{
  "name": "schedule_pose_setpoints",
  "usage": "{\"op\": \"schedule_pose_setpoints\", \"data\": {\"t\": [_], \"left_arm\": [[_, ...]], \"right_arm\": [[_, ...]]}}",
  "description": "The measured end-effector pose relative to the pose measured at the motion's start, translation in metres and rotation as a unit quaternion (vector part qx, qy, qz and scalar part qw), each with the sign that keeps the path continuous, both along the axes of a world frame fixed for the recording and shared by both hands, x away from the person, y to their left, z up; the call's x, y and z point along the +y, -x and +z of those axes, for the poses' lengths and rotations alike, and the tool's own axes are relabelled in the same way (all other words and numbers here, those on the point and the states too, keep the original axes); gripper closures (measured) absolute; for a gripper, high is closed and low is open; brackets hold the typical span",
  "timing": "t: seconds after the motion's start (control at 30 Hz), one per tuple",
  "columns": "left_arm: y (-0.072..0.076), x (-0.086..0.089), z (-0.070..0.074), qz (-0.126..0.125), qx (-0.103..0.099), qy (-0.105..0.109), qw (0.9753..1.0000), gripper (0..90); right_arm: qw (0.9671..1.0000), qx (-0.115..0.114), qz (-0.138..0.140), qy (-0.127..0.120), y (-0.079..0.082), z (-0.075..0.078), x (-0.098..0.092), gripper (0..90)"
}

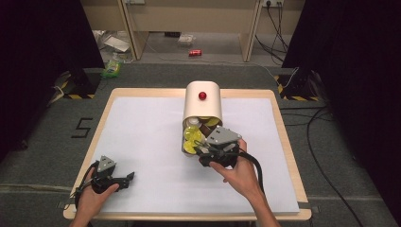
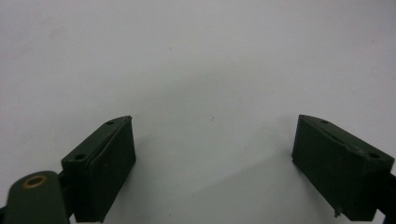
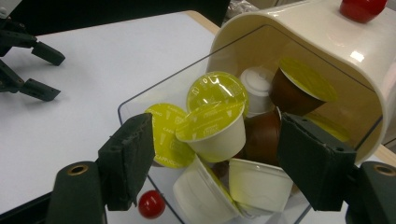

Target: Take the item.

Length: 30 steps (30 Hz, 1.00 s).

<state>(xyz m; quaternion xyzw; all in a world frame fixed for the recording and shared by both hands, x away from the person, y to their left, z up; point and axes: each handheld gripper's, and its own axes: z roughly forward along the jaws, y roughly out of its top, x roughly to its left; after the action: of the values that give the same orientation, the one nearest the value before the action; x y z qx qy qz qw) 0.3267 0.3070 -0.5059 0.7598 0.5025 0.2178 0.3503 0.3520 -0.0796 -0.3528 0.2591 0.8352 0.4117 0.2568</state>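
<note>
Two right fingers (image 3: 125,161) flank yellow-lidded capsule (image 3: 215,130) | gap both sides

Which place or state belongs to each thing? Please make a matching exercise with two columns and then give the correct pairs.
Things:
1. left gripper
2. right gripper
3. red knob
4. coffee capsules

Places or states:
A. on top of the cream container
B. open, over the bare white mat at the near left
C. piled in the clear drawer
D. open, at the mouth of the drawer

Pairs: 1-B, 2-D, 3-A, 4-C
</note>
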Motion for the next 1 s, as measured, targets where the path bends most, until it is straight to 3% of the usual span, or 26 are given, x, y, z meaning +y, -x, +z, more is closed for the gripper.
{"op": "schedule_pose_setpoints", "data": {"t": [1.0], "left_arm": [[0.0,0.0,0.0,0.0,0.0,0.0,1.0,12.4]], "right_arm": [[0.9995,0.007,0.01,0.028,-0.027,-0.015,0.019,33.6]]}}
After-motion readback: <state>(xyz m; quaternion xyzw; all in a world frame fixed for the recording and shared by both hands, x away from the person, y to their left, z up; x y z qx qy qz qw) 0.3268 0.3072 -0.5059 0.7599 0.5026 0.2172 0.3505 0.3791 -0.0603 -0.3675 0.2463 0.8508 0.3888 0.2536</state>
